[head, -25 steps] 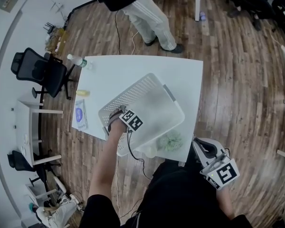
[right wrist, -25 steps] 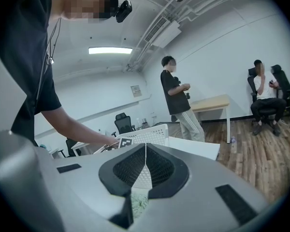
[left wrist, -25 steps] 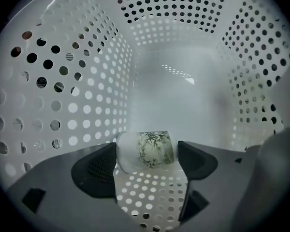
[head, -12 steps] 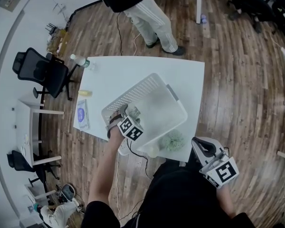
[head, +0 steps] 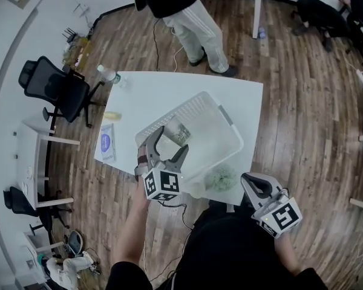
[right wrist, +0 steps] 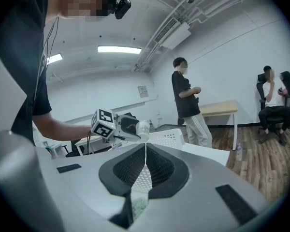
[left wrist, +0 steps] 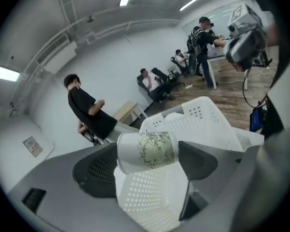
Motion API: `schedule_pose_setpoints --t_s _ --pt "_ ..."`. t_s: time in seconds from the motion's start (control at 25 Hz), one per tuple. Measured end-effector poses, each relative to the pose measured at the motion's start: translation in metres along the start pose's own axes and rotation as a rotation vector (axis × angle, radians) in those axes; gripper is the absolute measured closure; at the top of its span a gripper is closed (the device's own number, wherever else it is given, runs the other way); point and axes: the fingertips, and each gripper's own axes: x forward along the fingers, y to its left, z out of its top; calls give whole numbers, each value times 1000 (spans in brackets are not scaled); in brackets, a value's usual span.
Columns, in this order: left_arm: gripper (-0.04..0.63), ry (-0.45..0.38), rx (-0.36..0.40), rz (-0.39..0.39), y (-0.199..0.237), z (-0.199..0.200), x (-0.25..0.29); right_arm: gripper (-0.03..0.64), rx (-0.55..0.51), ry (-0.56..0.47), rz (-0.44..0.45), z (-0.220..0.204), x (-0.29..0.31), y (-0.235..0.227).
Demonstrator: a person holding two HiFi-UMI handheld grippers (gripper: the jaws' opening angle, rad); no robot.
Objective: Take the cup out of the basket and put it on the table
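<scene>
- Left gripper has its 2 jaws spread wide and clamped on the cup, 1 pad against each end of it.
- Its own view shows the cup spanning the whole gap between the pads, with nothing else between them.
- Right gripper has its jaws pressed together with nothing between them; in the head view it is off the near right corner of the table, touching nothing.
- Compared with 1 second ago, the left gripper was then sunk into the basket with its marker cube on top and the cup out of sight; now it is raised above the basket's near left part, tilted less steeply, and the cup is lifted off the basket floor.
- Basket and right gripper are roughly where they were; the person standing beyond the table has shifted only a little.
- Cup lies on its side in the grip, its long axis running from jaw to jaw and tipped slightly, the left end lower in the left gripper view.
- Its wider end, probably the mouth, faces the left pad in that view, and the bamboo print wraps the half toward the right pad.
- Cup hangs in the air over the basket, not on the table.
</scene>
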Motion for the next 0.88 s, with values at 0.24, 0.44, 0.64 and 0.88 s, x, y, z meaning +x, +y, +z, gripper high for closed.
schedule_pose_setpoints --t_s 0.24,0.44,0.64,0.88 --pt "198 -184 120 100 -8 51 -59 591 3 16 -41 2 6 3" --pt "198 -220 402 170 -33 68 -88 440 16 19 6 16 25 19" --pt "198 -258 582 166 -58 72 -110 359 11 6 158 44 51 57" --pt "198 -325 739 127 -91 77 -127 359 -27 54 253 54 74 77"
